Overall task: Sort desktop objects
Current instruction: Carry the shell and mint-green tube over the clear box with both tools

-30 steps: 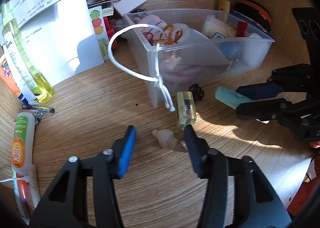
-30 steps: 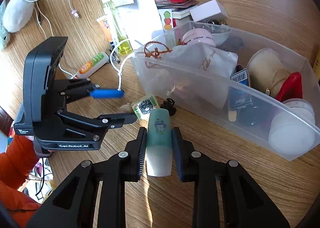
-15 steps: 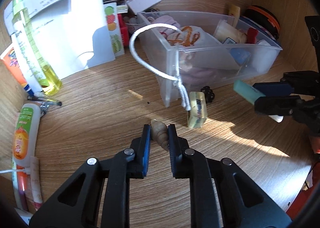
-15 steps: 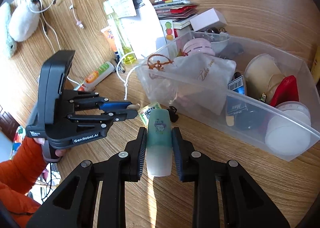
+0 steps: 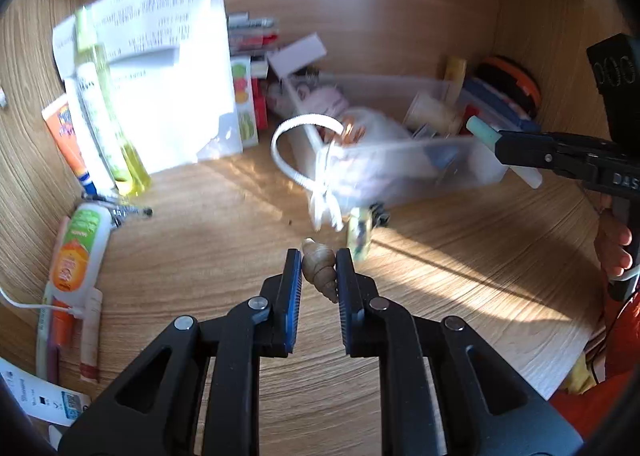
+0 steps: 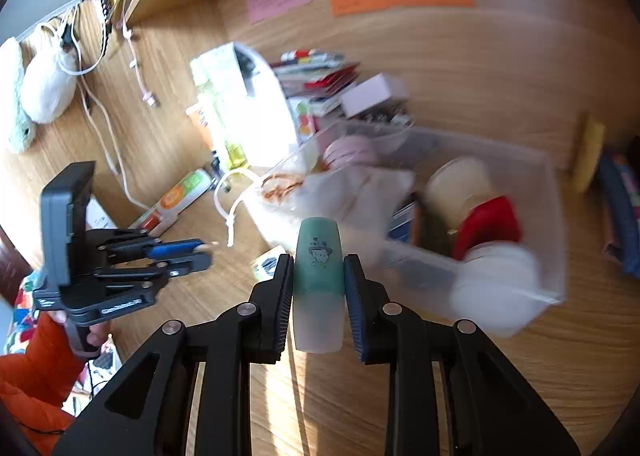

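The left gripper [image 5: 318, 270] was closed to a narrow gap, pinching a small brown spiral shell [image 5: 319, 267] between its blue pads. The shell's long axis ran roughly along the fingers, slightly slanted: one rounded end stuck out forward past the fingertips, and the narrow tip pointed back toward the gripper body and a little to the right. It was held above the wooden worktop [image 5: 208, 240], short of the clear plastic bin [image 5: 472, 163]. In the right wrist view this left gripper [image 6: 202, 254] appeared at the left, level and pointing toward the bin, with the pale end of the shell just showing at its tip. The right gripper [image 6: 318, 280] was likewise drawn in close, clamping a teal-and-frosted tube [image 6: 318, 276] across its middle. The tube's long axis lay in line with the fingers, the teal printed end pointing forward toward the clear plastic bin [image 6: 556, 223] and the frosted end back between the fingers. In the left wrist view the right gripper [image 5: 502, 145] hung beside the bin's right end, the tube [image 5: 482, 129] slanting up to the left with its teal end toward the bin. A white cord loop [image 5: 292, 159] hung over the bin's near corner, and a small yellowish packet [image 5: 360, 234] stood on the worktop just in front of the bin.
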The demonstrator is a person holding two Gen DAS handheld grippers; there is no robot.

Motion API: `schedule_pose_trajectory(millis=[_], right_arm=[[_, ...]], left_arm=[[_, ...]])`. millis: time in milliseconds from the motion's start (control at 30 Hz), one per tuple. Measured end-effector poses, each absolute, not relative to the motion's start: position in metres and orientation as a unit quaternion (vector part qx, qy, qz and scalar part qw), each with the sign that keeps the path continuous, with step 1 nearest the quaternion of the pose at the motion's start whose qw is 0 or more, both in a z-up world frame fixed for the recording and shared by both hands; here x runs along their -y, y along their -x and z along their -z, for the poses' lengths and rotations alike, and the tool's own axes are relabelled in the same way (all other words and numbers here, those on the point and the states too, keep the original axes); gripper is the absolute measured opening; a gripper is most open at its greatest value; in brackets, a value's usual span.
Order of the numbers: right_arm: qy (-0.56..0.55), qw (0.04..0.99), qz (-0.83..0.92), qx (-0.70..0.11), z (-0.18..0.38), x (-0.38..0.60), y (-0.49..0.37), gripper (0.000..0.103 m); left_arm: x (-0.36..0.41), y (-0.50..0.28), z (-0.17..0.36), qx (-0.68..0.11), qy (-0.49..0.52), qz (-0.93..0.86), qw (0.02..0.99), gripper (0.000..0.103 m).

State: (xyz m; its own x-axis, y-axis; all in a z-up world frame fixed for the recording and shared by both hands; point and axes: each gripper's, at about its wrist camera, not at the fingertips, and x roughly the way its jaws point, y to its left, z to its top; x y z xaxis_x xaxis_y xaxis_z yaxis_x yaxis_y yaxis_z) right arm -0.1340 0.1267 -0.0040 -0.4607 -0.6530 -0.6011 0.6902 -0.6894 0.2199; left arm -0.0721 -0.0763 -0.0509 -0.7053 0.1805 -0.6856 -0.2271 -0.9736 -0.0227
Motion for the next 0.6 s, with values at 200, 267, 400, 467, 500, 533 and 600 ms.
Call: schedule_pose_trajectory(millis=[200,267,400,467,500,533,600], right_arm=[[-0.319,0.377,0.869,-0.024,-0.014,-0.148,0.136,0.023],[-0.306,0.372,0.876,-0.032,-0.023,-0.154,0.136,0.023],[-0.288,0.366,0.884,-0.039,-0.038,-0.161,0.137,0.023],[-0.282,0.362,0.887,-0.045,-0.043,-0.162,0.139,0.023],[-0.280,0.361,0.888,-0.048,-0.045,-0.163,0.140,0.023],[-0.278,0.360,0.889,-0.050,-0.047,-0.162,0.141,0.023],[-0.276,0.361,0.889,-0.052,-0.049,-0.161,0.144,0.023]], left_arm=[[0.062,0.070,0.035,-0.045,0.341,-0.929,0.135,0.016],[0.058,0.070,0.032,-0.050,0.336,-0.931,0.138,0.016],[0.053,0.074,0.025,-0.050,0.323,-0.934,0.144,0.016],[0.051,0.076,0.022,-0.049,0.319,-0.935,0.147,0.016],[0.051,0.078,0.021,-0.049,0.316,-0.936,0.147,0.016],[0.050,0.080,0.020,-0.048,0.315,-0.936,0.148,0.016],[0.049,0.083,0.017,-0.048,0.312,-0.937,0.149,0.016]])
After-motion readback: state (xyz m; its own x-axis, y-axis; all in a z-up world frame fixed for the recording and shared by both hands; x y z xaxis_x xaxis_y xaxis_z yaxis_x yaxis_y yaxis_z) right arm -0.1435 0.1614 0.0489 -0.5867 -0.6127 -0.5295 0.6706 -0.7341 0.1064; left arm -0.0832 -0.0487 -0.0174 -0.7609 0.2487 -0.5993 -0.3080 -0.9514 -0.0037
